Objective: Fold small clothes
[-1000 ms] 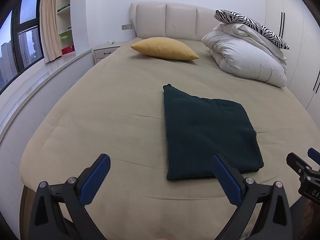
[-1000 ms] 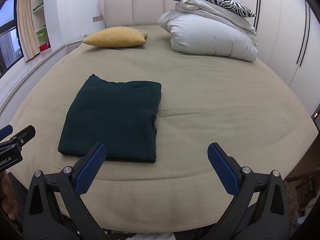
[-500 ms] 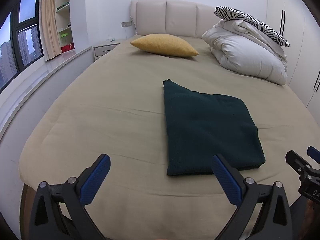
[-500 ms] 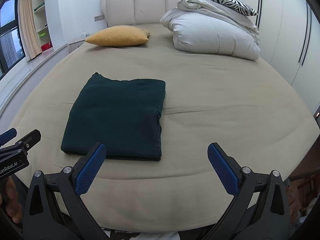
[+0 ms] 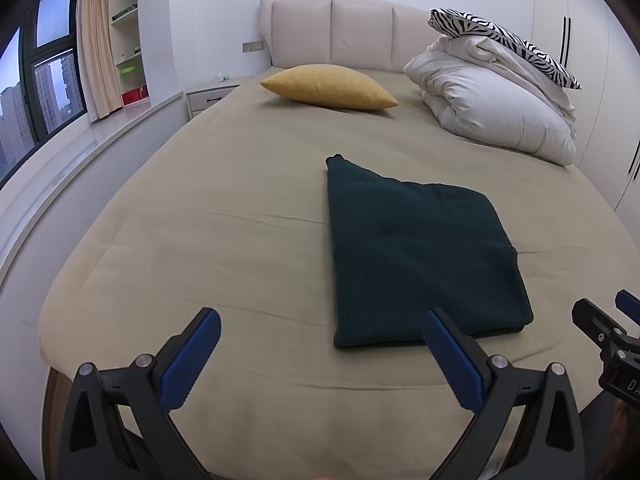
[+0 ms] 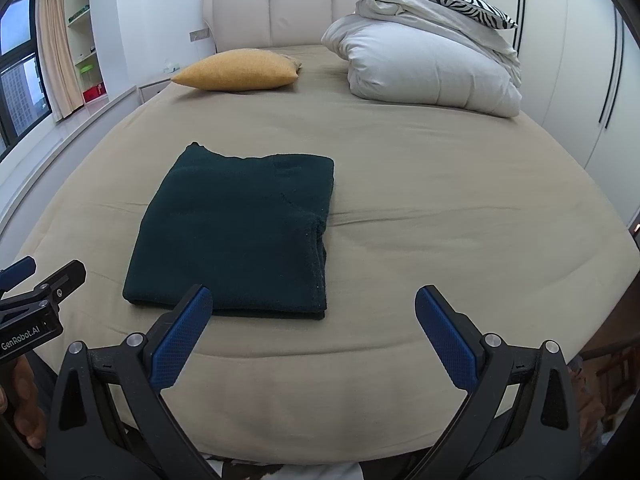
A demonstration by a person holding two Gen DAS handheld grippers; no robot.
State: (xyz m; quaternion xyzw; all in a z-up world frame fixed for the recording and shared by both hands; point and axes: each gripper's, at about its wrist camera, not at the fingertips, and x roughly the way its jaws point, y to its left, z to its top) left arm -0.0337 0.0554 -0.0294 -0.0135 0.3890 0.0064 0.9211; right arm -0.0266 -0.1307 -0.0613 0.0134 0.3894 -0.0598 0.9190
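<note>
Left wrist view: my left gripper (image 5: 320, 354) hangs over the near edge of the bed (image 5: 224, 216), jaws spread wide, nothing between them. The dark green garment (image 5: 420, 256) lies at about one o'clock from it, already a flat rectangle with stacked layers showing at its near edge. I judge the fold on this piece done or nearly so; the next move would call for either one more fold or moving it aside. The right gripper (image 5: 608, 332) pokes in at three o'clock, low, apart from the cloth. Yellow cushion (image 5: 328, 86) and white duvet (image 5: 496, 112) sit far off at twelve and one o'clock. Right wrist view: my right gripper (image 6: 314, 330) is level with the bed edge, jaws wide apart and empty, its left pad overlapping the garment's (image 6: 240, 232) near hem in the picture; contact I cannot tell. The garment lies at eleven o'clock. Both tools are held low, pointing toward the headboard (image 6: 272, 12).
</note>
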